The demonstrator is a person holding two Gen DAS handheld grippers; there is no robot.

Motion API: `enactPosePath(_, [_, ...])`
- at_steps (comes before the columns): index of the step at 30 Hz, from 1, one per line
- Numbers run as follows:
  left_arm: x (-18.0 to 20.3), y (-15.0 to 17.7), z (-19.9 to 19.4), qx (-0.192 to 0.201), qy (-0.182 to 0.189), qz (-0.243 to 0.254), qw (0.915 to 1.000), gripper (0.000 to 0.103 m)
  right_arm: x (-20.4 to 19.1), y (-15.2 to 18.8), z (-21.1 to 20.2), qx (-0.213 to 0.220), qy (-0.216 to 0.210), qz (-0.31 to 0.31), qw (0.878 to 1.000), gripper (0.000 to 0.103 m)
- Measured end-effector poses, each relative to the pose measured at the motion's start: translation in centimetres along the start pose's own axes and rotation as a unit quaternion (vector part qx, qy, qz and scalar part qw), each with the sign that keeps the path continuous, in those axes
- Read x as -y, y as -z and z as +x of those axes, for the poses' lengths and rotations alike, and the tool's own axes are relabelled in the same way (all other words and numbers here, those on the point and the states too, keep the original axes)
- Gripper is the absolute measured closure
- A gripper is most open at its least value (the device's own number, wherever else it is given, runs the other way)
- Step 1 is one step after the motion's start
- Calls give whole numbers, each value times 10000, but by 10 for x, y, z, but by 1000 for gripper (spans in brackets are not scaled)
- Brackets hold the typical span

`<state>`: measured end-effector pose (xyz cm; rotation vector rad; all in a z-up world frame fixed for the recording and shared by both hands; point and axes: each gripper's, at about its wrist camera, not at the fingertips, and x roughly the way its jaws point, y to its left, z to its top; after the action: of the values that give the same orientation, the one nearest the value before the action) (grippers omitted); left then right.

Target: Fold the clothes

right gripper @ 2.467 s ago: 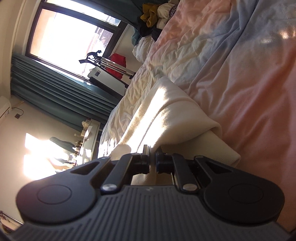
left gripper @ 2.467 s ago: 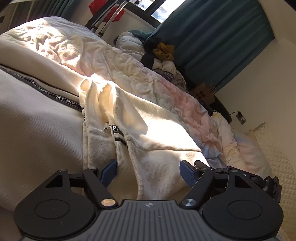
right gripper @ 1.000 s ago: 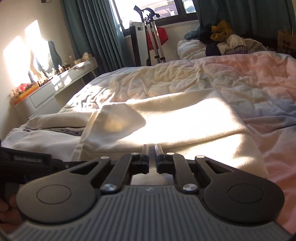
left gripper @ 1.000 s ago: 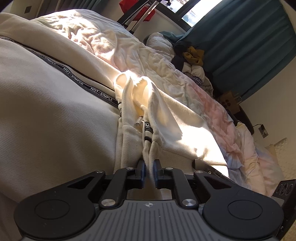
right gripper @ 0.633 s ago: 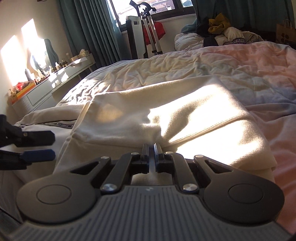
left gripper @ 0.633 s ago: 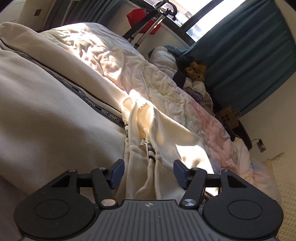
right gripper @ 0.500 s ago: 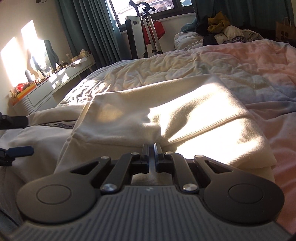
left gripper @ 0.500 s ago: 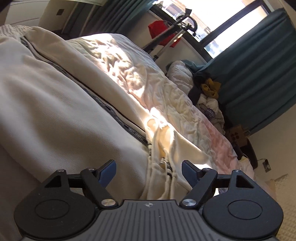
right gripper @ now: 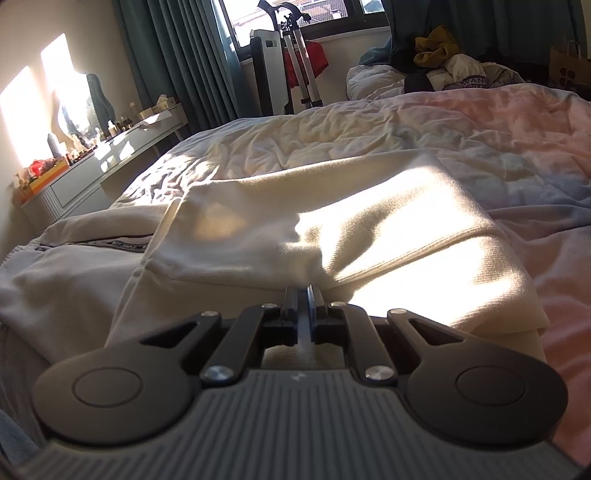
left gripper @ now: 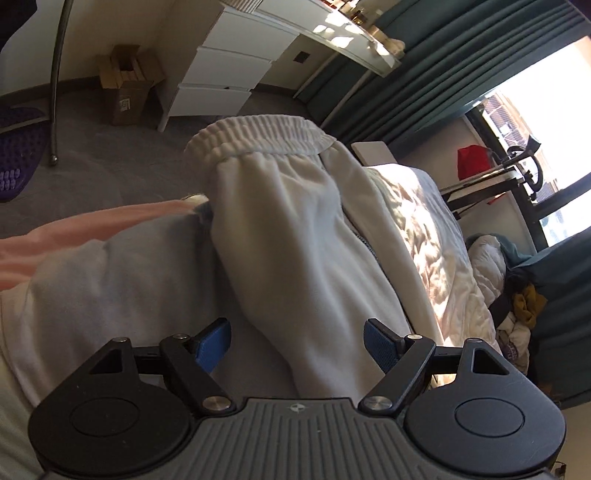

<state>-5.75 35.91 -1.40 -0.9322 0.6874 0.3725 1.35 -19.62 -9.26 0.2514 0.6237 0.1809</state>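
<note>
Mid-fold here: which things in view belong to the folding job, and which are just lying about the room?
Part of the job:
- cream garment, spread on the bed
- its elastic cuff
- left gripper, open over the fabric
- right gripper, shut at the garment's near edge

Lying about:
- clothes pile by the window
- dresser with bottles
- cardboard box
- paper bag

The left wrist view sits close above the foot edge of the bed [left gripper: 436, 236], tilted, facing the white drawer desk [left gripper: 236, 62] and grey carpet floor [left gripper: 92, 140]. The right wrist view sits low and level over the bed's near edge, facing the window [right gripper: 306, 14]. Both share the cream fleece trousers [left gripper: 295, 236] and teal curtains [right gripper: 177, 48].
</note>
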Motion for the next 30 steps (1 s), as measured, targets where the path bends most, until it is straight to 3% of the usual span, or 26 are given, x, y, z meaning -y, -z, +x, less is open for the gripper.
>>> enactPosePath(3, [-8,-15,6,212,84,-244,9994,24,0,0,1,-2,-2,11,10000,94])
enactPosePath(10, [-27,-49,20,705,280,-813,9938,39,1,0,2,-2,-11,0,10000,94])
enactPosePath(13, [-35,-64,26,915,363,-1055,9895,61,1,0,3,-3,-12,-7,10000,94])
enactPosePath(15, [-18,-65,23,1046,497,-810,9900,77,0,0,4,-8,3,-31,10000,94])
enactPosePath(19, [34,-55,-3,1354,752,91,9879,83,-1,-1,5,-18,1,-13,10000,94])
enactPosePath(23, [111,-29,-40,1730,1389,1008,9699,83,7,-5,-1,-1,-191,435,9989,93])
enactPosePath(27, [202,16,-72,1975,1998,2049,9376,83,21,-12,-18,201,-470,1185,9916,93])
enactPosePath(30, [264,58,-79,1942,2396,2590,9153,84,32,-17,-34,383,-451,1473,9873,93])
